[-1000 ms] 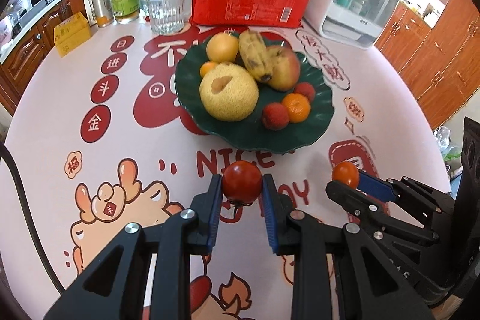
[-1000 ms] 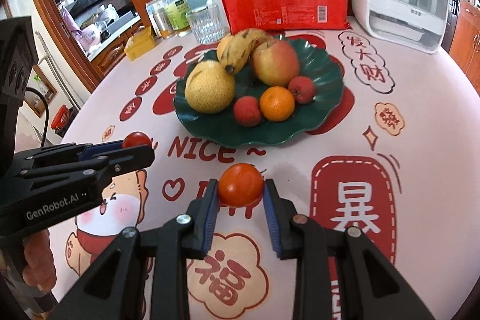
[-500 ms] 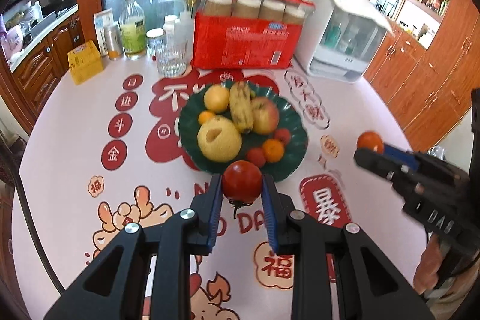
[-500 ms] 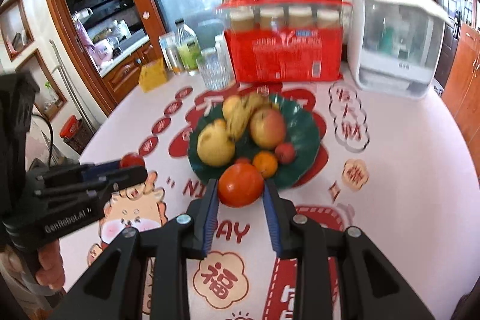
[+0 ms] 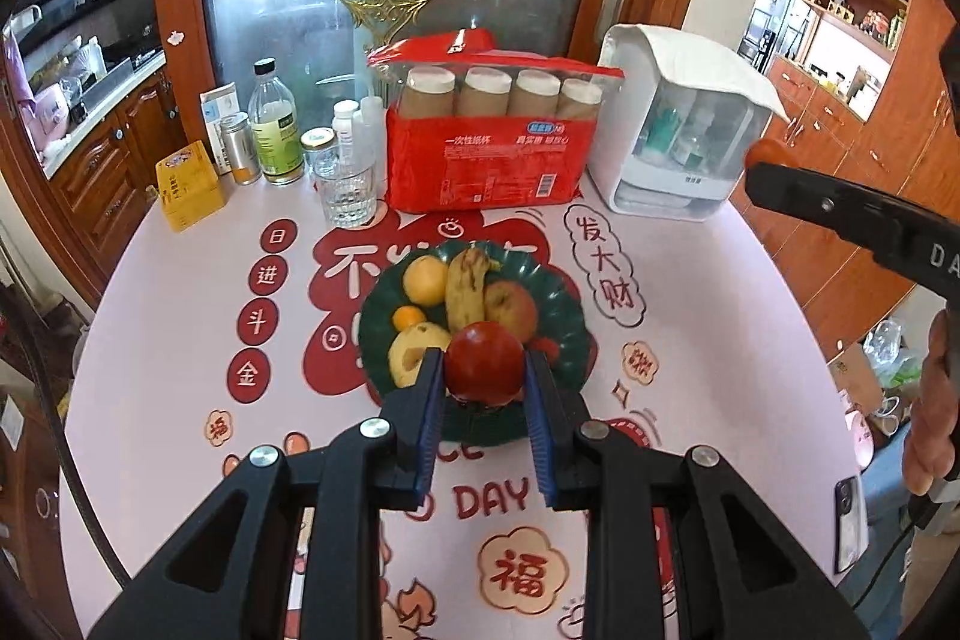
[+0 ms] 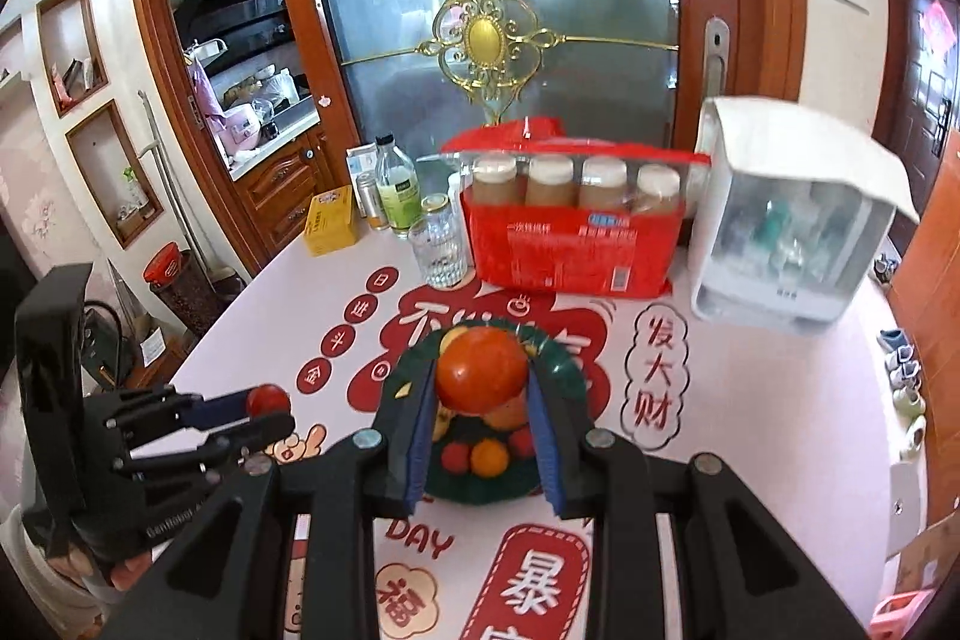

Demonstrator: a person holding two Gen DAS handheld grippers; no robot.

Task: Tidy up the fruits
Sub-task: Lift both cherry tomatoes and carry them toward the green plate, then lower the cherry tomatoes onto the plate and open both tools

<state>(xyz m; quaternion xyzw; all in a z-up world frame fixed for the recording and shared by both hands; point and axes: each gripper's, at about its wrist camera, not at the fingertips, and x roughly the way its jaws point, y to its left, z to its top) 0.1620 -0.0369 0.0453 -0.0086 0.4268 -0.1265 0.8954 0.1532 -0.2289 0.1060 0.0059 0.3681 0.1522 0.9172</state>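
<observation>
My left gripper (image 5: 485, 381) is shut on a dark red tomato (image 5: 483, 363) and holds it high above the table, over the near side of the green fruit plate (image 5: 570, 316). My right gripper (image 6: 481, 379) is shut on an orange-red tomato (image 6: 481, 369), also high over the plate (image 6: 570, 376). The plate holds a banana (image 5: 468, 286), an apple (image 5: 511, 307), pears, small oranges and small red fruits. The left gripper also shows in the right wrist view (image 6: 264, 409) at the left; the right gripper shows in the left wrist view (image 5: 762, 166) at the right.
At the table's back stand a red pack of paper cups (image 5: 489, 148), a white cup cabinet (image 5: 684, 130), a glass (image 5: 348, 190), bottles and jars (image 5: 273, 124) and a yellow box (image 5: 189, 184). A phone (image 5: 849, 523) lies at the right edge.
Both grippers have risen well above the table with their tomatoes still held. The plate and table now look smaller and farther below.
</observation>
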